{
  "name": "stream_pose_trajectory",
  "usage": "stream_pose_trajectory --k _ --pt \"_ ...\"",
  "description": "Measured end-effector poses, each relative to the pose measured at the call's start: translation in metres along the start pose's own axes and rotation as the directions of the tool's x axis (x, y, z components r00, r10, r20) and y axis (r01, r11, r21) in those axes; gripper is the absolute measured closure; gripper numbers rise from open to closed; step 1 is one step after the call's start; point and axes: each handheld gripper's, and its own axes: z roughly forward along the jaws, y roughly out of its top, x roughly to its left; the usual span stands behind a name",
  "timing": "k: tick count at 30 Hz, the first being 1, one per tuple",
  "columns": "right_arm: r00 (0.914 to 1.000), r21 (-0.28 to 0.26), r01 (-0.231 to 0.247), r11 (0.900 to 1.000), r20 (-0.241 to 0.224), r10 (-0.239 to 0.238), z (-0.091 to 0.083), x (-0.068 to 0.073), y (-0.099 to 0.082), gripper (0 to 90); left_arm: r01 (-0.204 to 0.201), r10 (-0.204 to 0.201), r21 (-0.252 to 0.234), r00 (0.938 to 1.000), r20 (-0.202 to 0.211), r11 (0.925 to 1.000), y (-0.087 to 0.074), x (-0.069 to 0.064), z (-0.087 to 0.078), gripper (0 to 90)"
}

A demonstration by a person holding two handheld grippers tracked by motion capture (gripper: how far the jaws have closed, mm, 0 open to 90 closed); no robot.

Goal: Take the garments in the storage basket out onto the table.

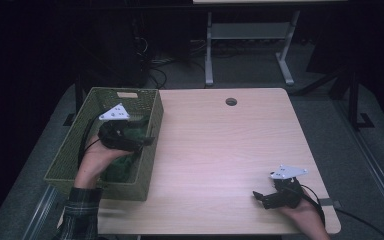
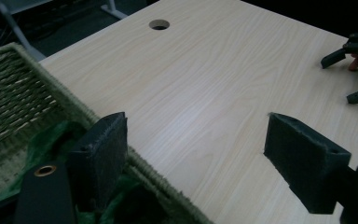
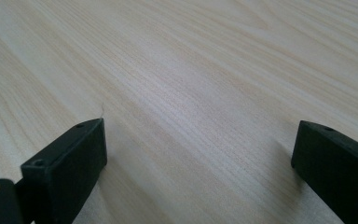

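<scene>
A dim room, a pale wooden table, and a woven green basket at its left edge with something green inside.

The left gripper hangs at the basket's right rim, jaws spread and holding nothing; the green thing, seemingly soft cloth, lies in the basket below it. So the stowing looks done, with nothing left on the tabletop to gather. The right gripper rests near the table's front right corner, jaws apart and empty. The left gripper view shows the green folds against the wicker wall; from above they are mere dark shadow.
</scene>
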Motion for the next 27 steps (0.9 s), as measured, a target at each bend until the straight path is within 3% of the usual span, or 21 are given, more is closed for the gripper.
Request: stream_pose_trajectory --k 13,27 --pt "1.0000 0.000 -0.001 1.0000 0.000 0.001 0.000 0.000 0.000 3.0 0.019 -0.017 0.029 0.9986 -0.050 0.9994 -0.015 0.017 -0.007 24.3" --pt "1.0000 0.000 0.000 1.0000 0.000 0.000 0.000 0.000 0.000 3.0 0.049 -0.041 0.071 0.9922 -0.118 0.9963 -0.033 0.038 -0.015 31.7"
